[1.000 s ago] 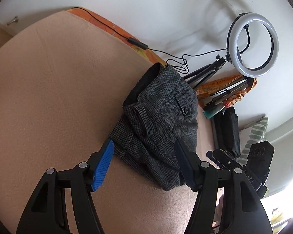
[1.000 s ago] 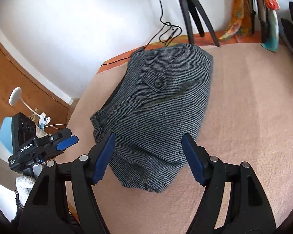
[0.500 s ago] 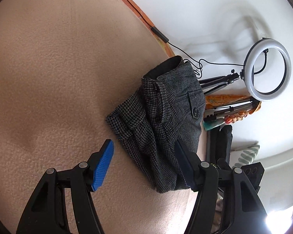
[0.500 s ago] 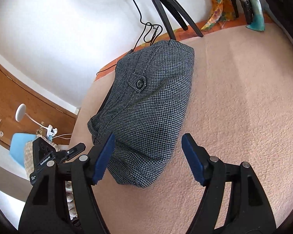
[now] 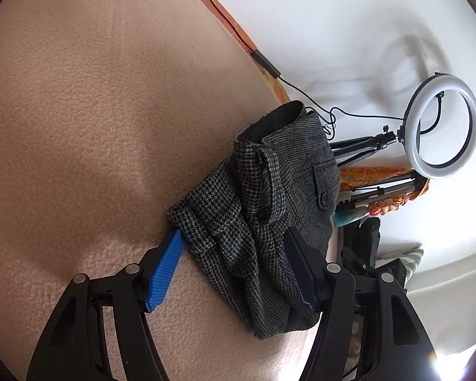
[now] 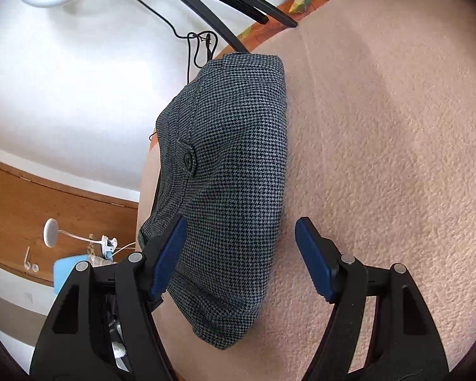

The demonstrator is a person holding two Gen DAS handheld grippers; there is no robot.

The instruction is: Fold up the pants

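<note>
The grey houndstooth pants (image 5: pixel 285 171) lie folded into a thick bundle on the beige blanket (image 5: pixel 95 111), near its wall-side edge. My left gripper (image 5: pixel 233 235) stands open low over the bundle's rumpled near end, blue pads on either side of the cloth, the left pad at the bundle's corner. In the right wrist view the pants (image 6: pixel 238 146) show a smooth top with a buttoned pocket flap. My right gripper (image 6: pixel 241 220) is open across their near right edge, one finger over the cloth and the other over bare blanket (image 6: pixel 380 158).
A ring light (image 5: pixel 409 139) on a tripod (image 5: pixel 355 149) stands by the white wall behind the pants, its cable (image 5: pixel 269 66) trailing along the bed's edge. Black gear (image 5: pixel 361 241) sits beside the bed. Wooden furniture (image 6: pixel 47 200) and a small white lamp (image 6: pixel 50 236) are off the other side.
Both grippers have sunk toward the pants and rolled. The left now straddles the bundle's near end; the right has shifted so the bundle's right edge lies between its fingers.
</note>
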